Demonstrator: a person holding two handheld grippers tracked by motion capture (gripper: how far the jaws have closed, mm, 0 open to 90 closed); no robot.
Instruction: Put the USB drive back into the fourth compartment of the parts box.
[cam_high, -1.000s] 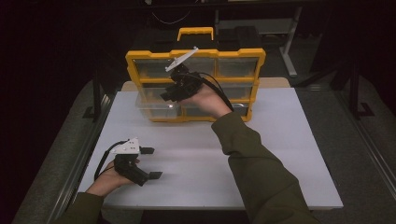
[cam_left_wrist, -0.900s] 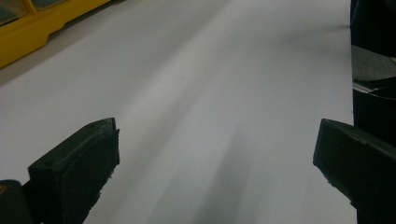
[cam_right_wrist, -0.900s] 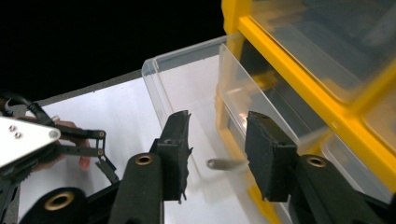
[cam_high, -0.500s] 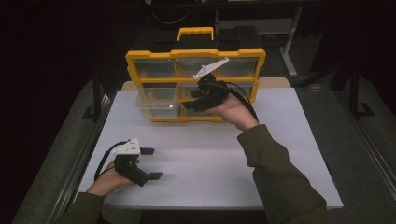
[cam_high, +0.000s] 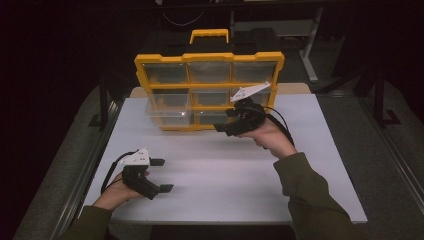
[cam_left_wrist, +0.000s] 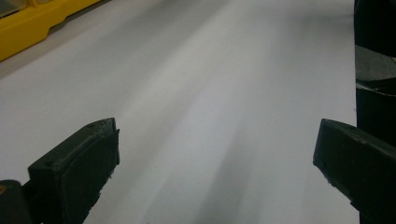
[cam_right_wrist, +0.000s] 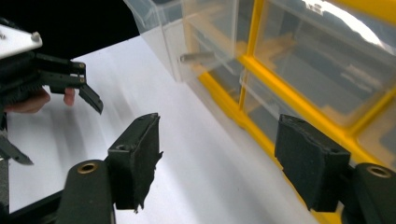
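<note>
A yellow organizer box with clear drawers stands upright at the far side of the white table. Its lower left drawer sticks out; in the right gripper view this drawer holds a grey bolt-like piece. My right gripper hovers in front of the box's lower right part. Its jaws have just been opening, and the right gripper has nothing between its pads. My left gripper rests at the near left of the table, open and holding nothing, well apart from the box.
A black case with a yellow handle stands behind the box. Metal rails run along the table's left side. The left gripper and its hand show far off in the right gripper view. A dark upright shape stands at the left gripper view's right edge.
My right gripper has moved right and down, from the box's middle drawers to its lower right front, and its jaws have spread wider. The left hand has stayed still.
</note>
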